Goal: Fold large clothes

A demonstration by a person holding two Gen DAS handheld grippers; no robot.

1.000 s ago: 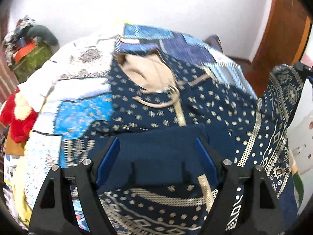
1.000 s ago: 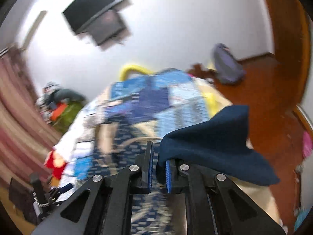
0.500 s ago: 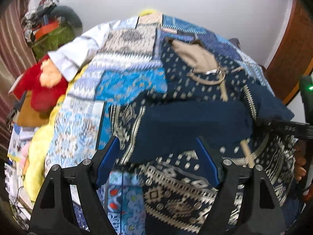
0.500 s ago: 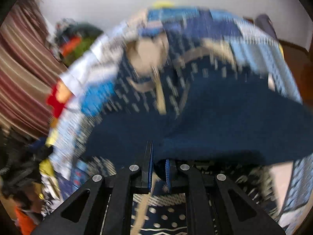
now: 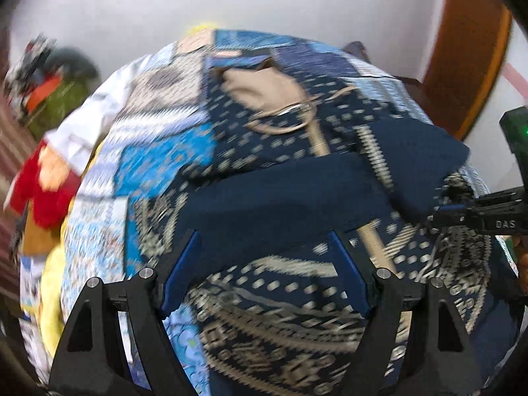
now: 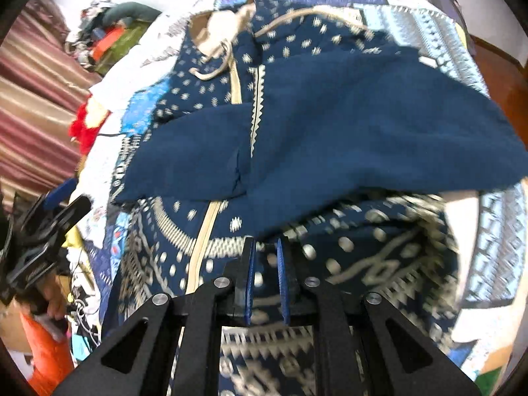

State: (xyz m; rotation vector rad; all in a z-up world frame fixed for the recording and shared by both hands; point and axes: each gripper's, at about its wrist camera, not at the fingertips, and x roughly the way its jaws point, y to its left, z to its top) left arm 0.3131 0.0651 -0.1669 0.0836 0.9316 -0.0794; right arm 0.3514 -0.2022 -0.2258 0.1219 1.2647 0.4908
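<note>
**Navy garment spread on the bed, both sleeves folded in**

Left wrist view: the left hand-held gripper (image 5: 264, 277) hangs over the near hem with its blue pads spread wide, holding nothing. The patterned navy garment (image 5: 287, 151) lies flat on the patchwork bedspread (image 5: 158, 151), one plain navy sleeve (image 5: 280, 208) folded across its middle. The bed's left edge drops to a red soft toy (image 5: 43, 184) and yellow cloth; a wooden door (image 5: 472, 49) stands at the right. The right hand-held gripper (image 5: 448, 211) enters from the right edge.

Right wrist view: the right hand-held gripper (image 6: 265, 280) has its pads close together, a narrow gap between them, and I cannot tell whether fabric is pinched. The garment's second folded sleeve (image 6: 379, 115) lies just ahead. Striped curtains (image 6: 29, 105) and a clothes pile (image 6: 112, 33) crowd the left.
</note>
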